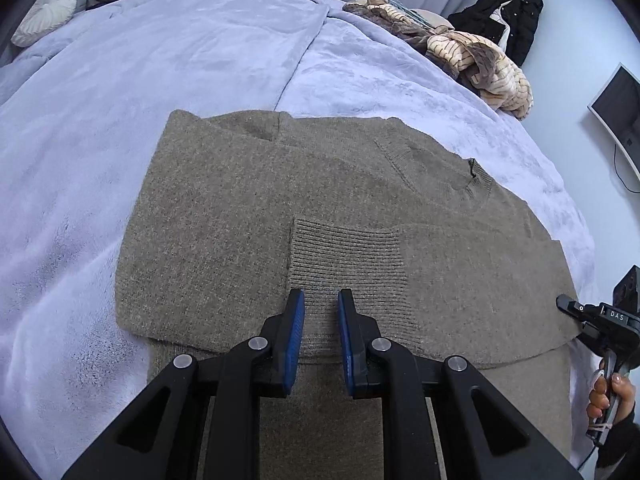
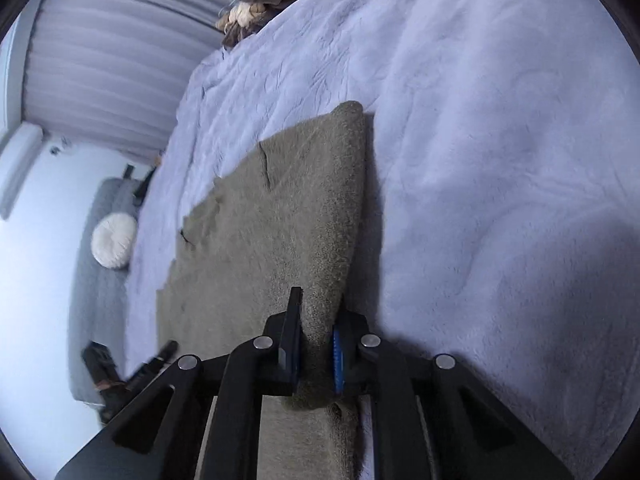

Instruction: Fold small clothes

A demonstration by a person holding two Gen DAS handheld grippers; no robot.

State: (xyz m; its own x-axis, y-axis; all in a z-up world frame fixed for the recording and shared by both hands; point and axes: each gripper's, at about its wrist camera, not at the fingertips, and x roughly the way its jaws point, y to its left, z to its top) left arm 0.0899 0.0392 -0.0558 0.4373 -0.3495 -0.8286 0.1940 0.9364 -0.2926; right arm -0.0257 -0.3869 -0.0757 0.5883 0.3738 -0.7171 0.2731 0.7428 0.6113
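A grey-brown knit sweater (image 1: 280, 208) lies flat on the bed. One sleeve is folded across its body, with the ribbed cuff (image 1: 344, 252) in the middle. My left gripper (image 1: 321, 300) hovers just over that cuff. Its blue pads are almost together and nothing is between them. The right wrist view shows the sweater (image 2: 280, 220) from its side, where my right gripper (image 2: 320, 308) is shut on the thick folded edge, with fabric bunched between the pads. In the left wrist view the right gripper (image 1: 592, 316) sits at the sweater's right edge, held by a hand (image 1: 608, 396).
A lavender plush blanket (image 1: 160, 80) covers the bed. A heap of striped beige and brown clothes (image 1: 460, 48) sits at the far right corner. Beyond it are a hanging black jacket (image 1: 508, 12) and a monitor (image 1: 616, 112). A round white cushion (image 1: 44, 12) lies at the far left.
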